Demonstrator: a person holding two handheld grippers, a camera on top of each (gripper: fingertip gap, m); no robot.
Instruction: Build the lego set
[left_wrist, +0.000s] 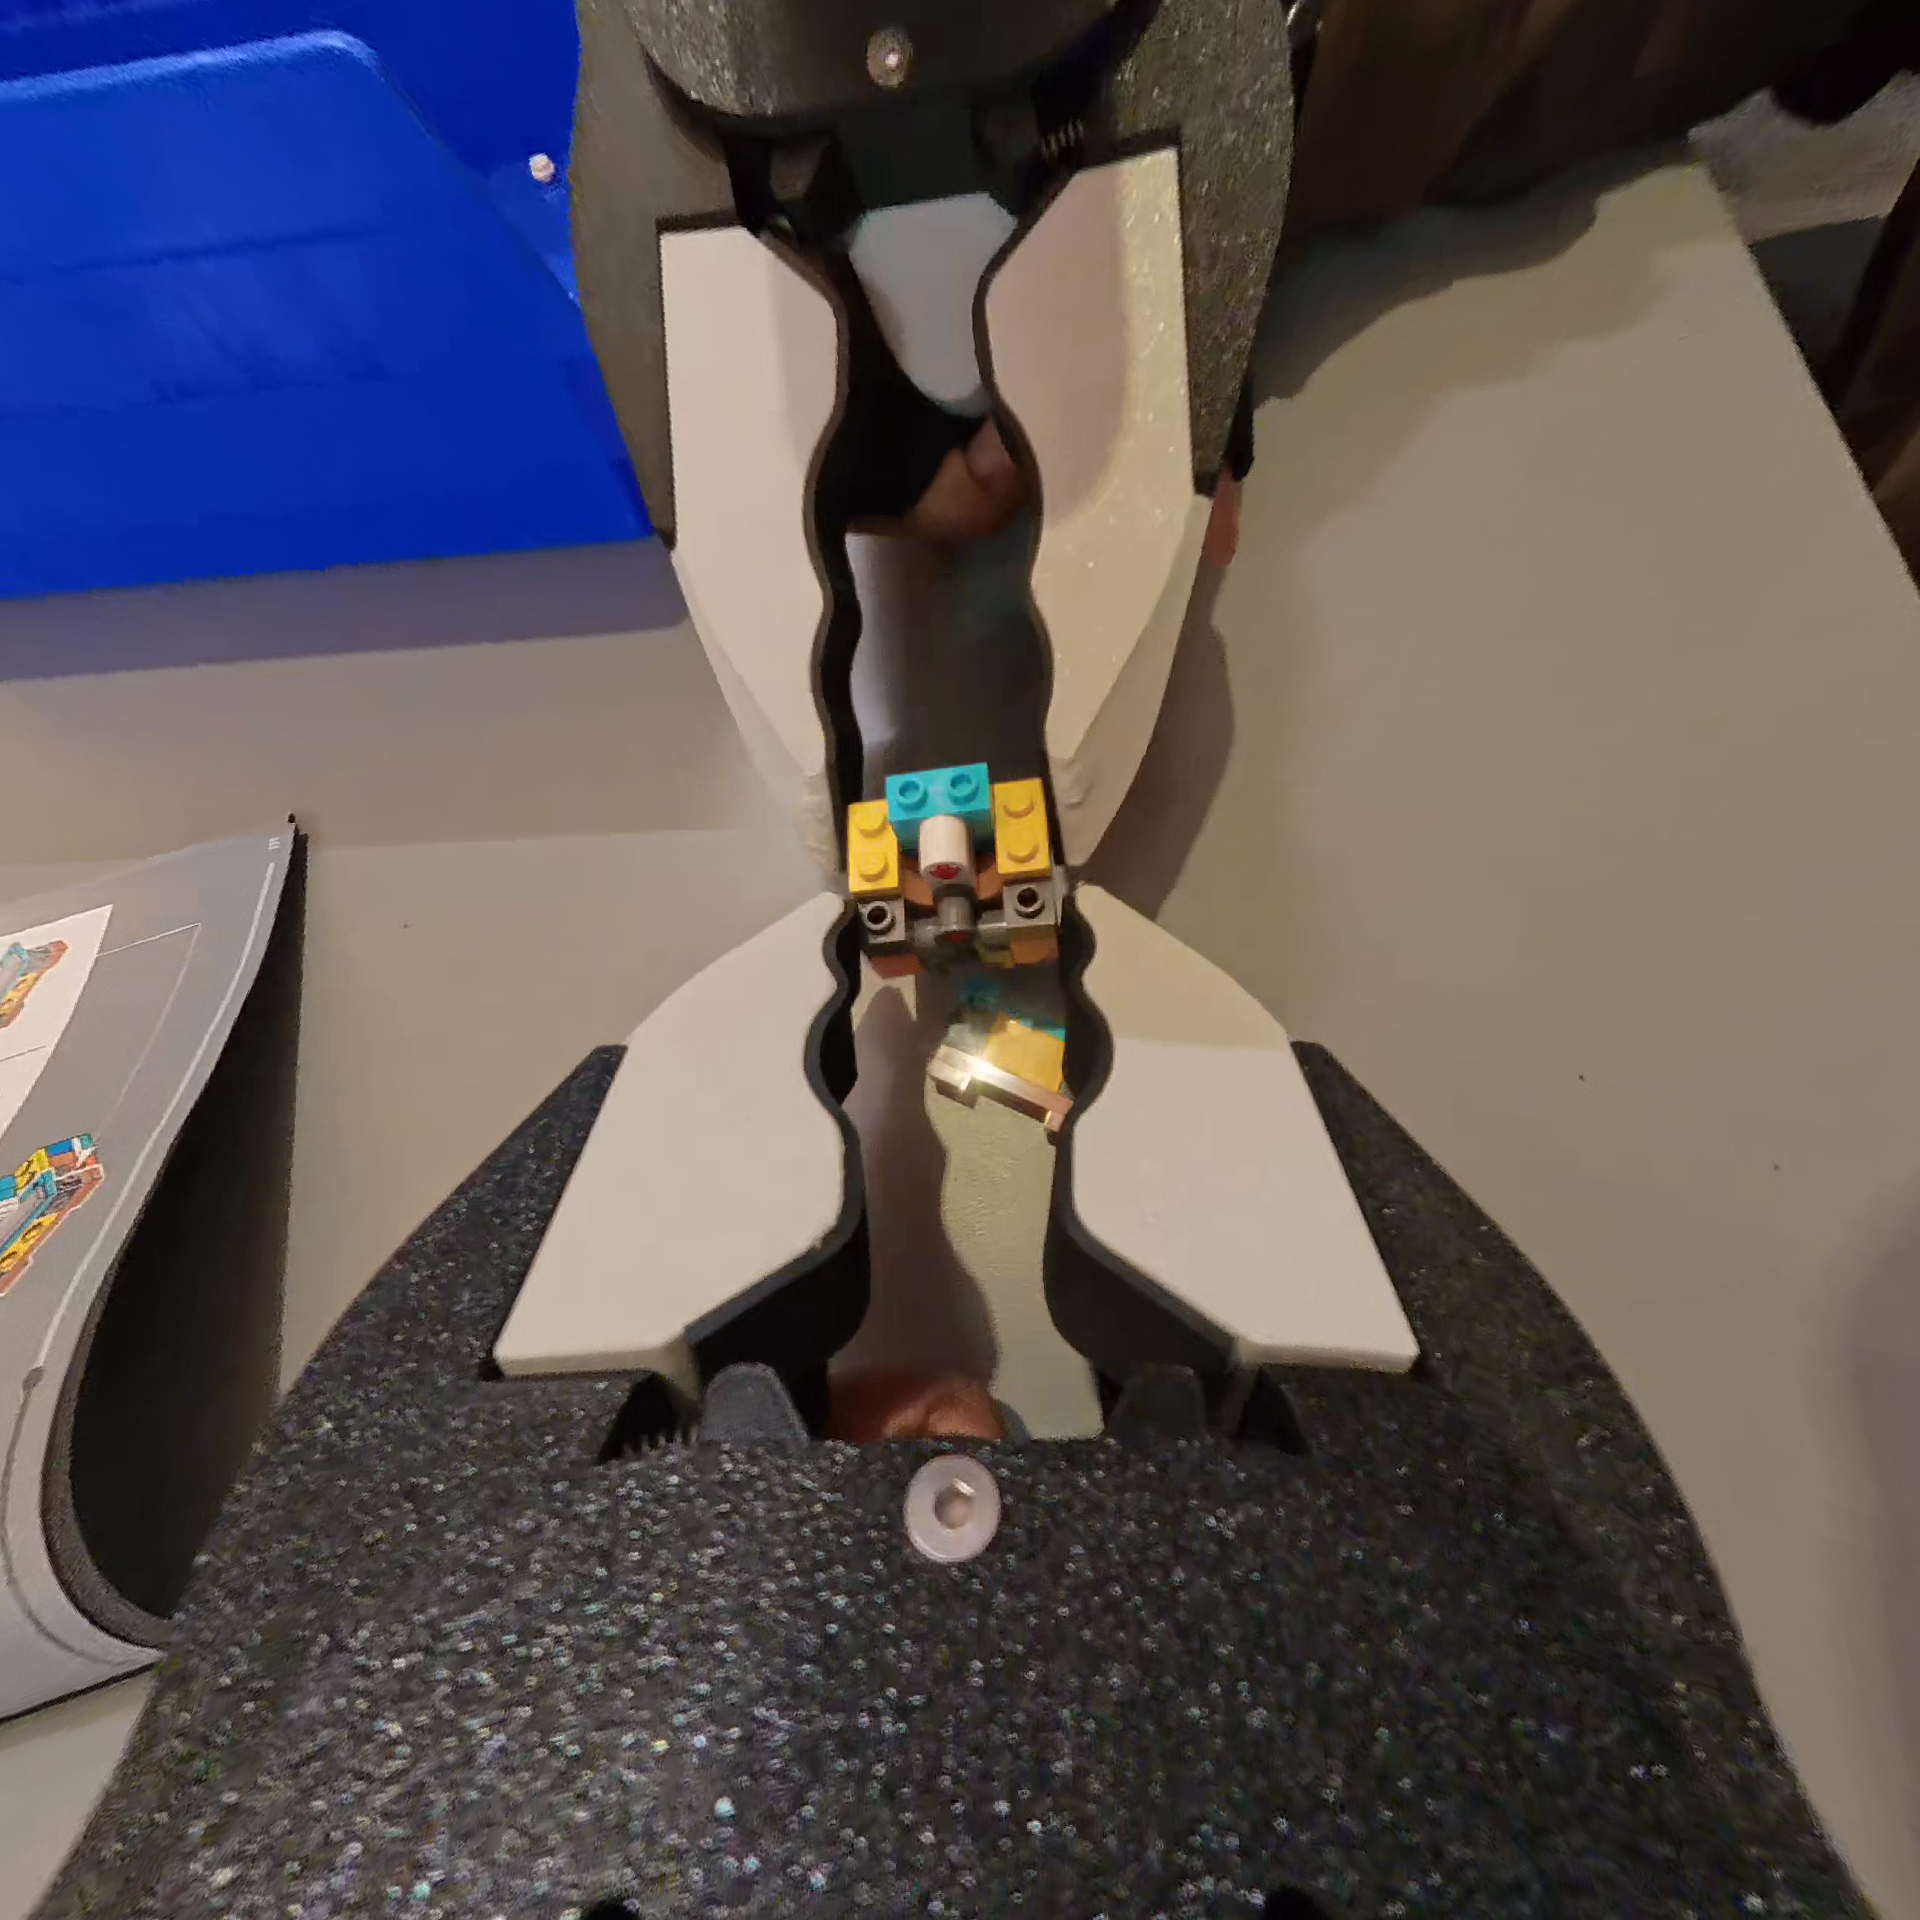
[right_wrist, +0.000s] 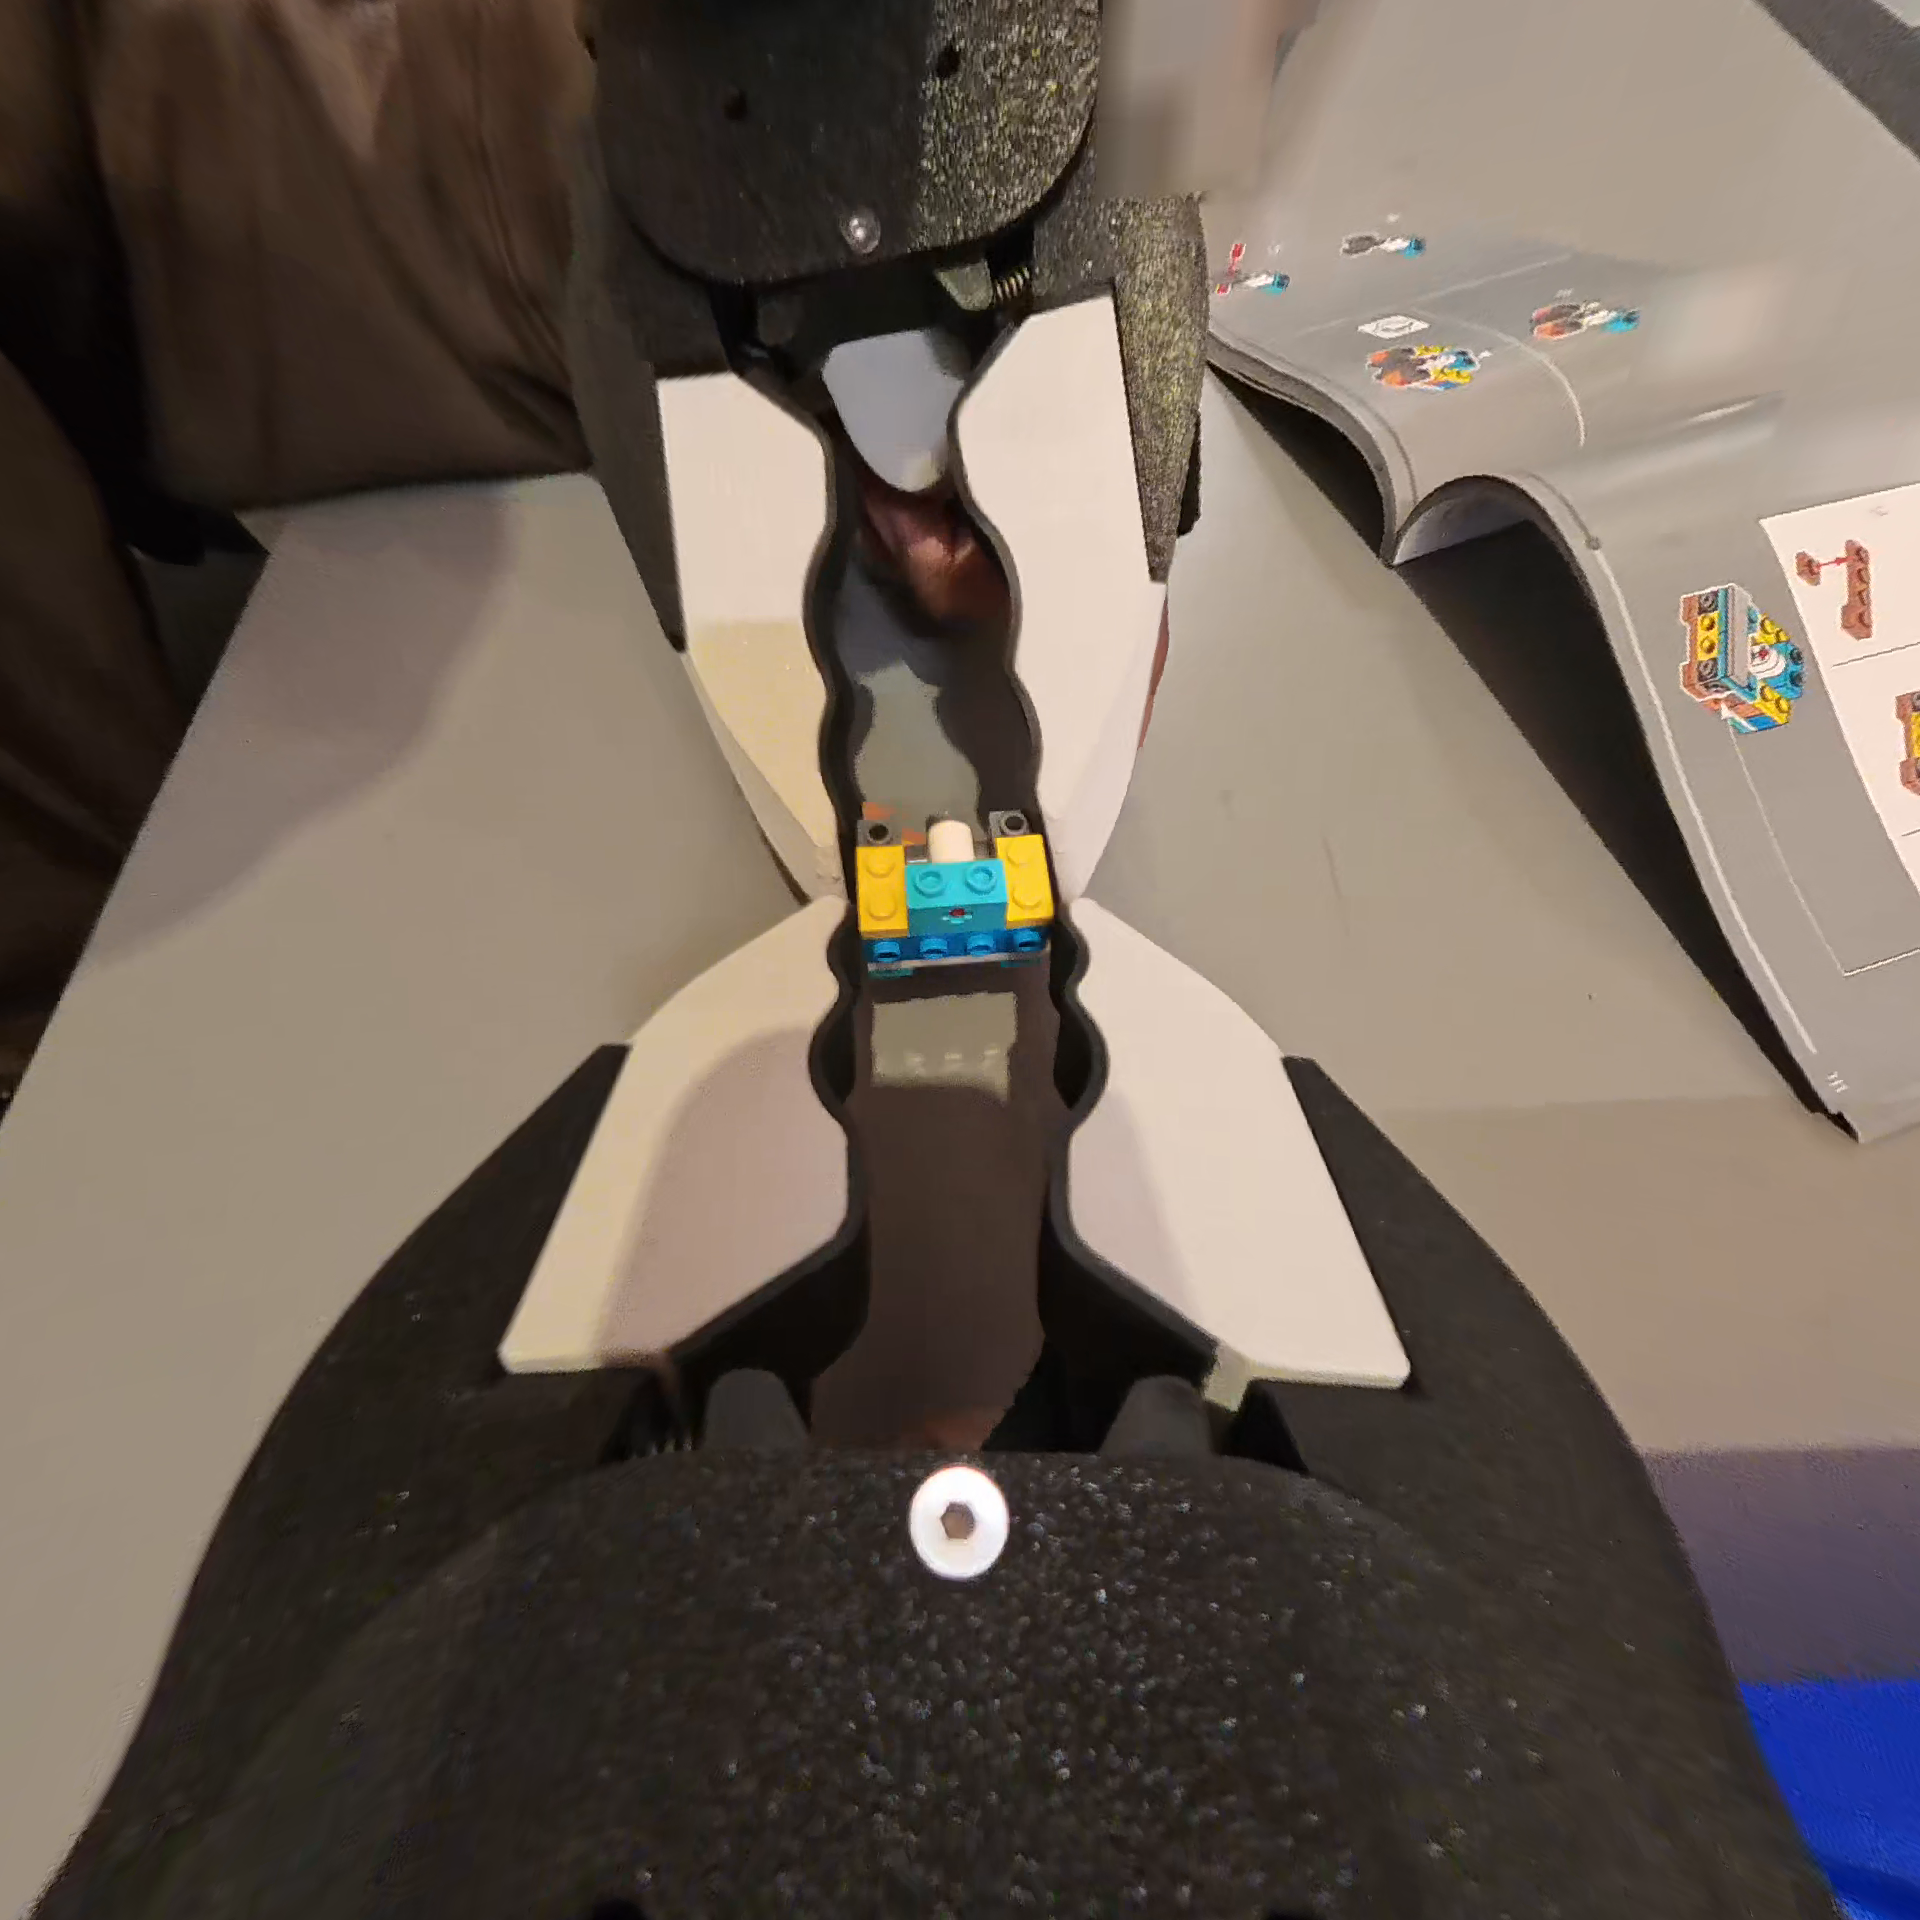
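A small lego model (left_wrist: 956, 873) of yellow, teal, grey and brown bricks with a white peg is held above the pale table (left_wrist: 1455, 831). My left gripper (left_wrist: 958, 925) closes on its grey and brown end. My right gripper (left_wrist: 951, 821) faces it from the far side and closes on the yellow bricks. In the right wrist view the same model (right_wrist: 951, 899) sits between my right gripper (right_wrist: 954, 940) and the opposing left gripper (right_wrist: 948, 847). A blurred yellow and teal piece (left_wrist: 1003, 1070) shows below the model; I cannot tell whether it is attached.
An open grey instruction booklet (left_wrist: 125, 1195) lies left of the grippers and shows in the right wrist view (right_wrist: 1662, 675) too. A blue bin (left_wrist: 260, 312) stands at the table's far left. A person's brown clothing (right_wrist: 260, 260) is beyond the table edge. The tips of both grippers are at nearly the same place.
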